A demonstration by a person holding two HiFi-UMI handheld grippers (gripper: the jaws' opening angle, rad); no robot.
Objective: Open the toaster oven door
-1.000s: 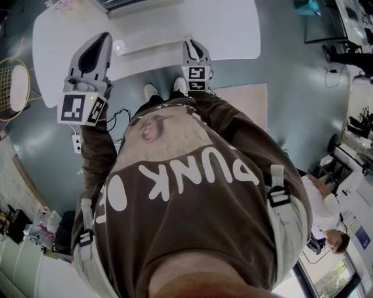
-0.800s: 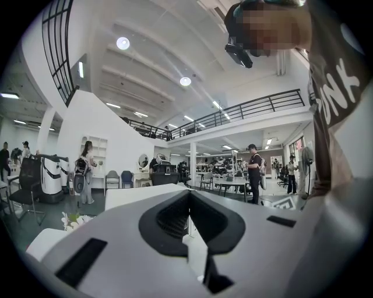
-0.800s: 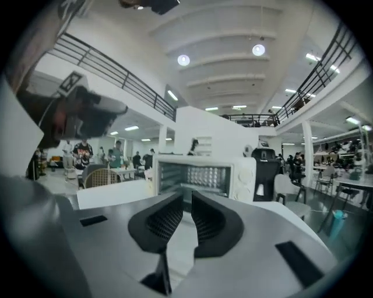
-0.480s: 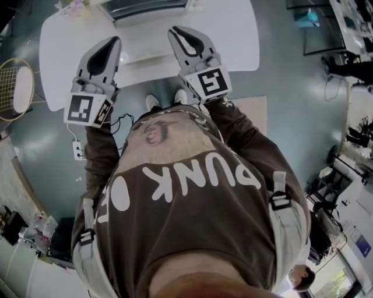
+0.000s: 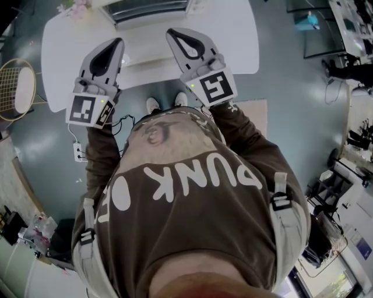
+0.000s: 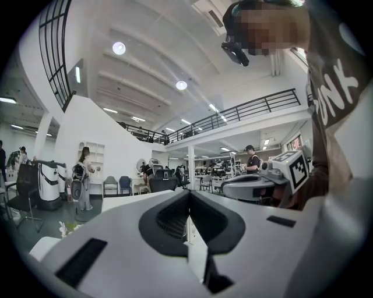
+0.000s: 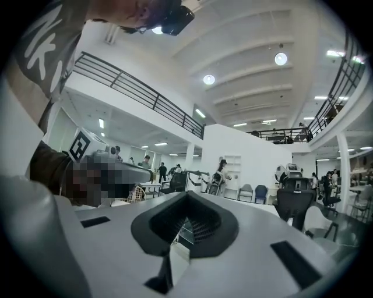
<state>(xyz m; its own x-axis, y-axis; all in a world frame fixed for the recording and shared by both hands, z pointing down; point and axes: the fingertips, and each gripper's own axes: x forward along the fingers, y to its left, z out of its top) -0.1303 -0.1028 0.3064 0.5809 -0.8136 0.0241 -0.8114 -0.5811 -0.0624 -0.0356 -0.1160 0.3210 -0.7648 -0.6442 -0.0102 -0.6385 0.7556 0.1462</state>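
Head view | left gripper (image 5: 115, 43): held over white table (image 5: 233, 35), jaws pressed together, nothing gripped | toaster oven (image 5: 152, 8): seen on table at frame top, beyond both gripper tips, untouched | right gripper (image 5: 173, 34): jaws just closed fully, nothing between them.

Head view steeply downward; both gripper views level, outward
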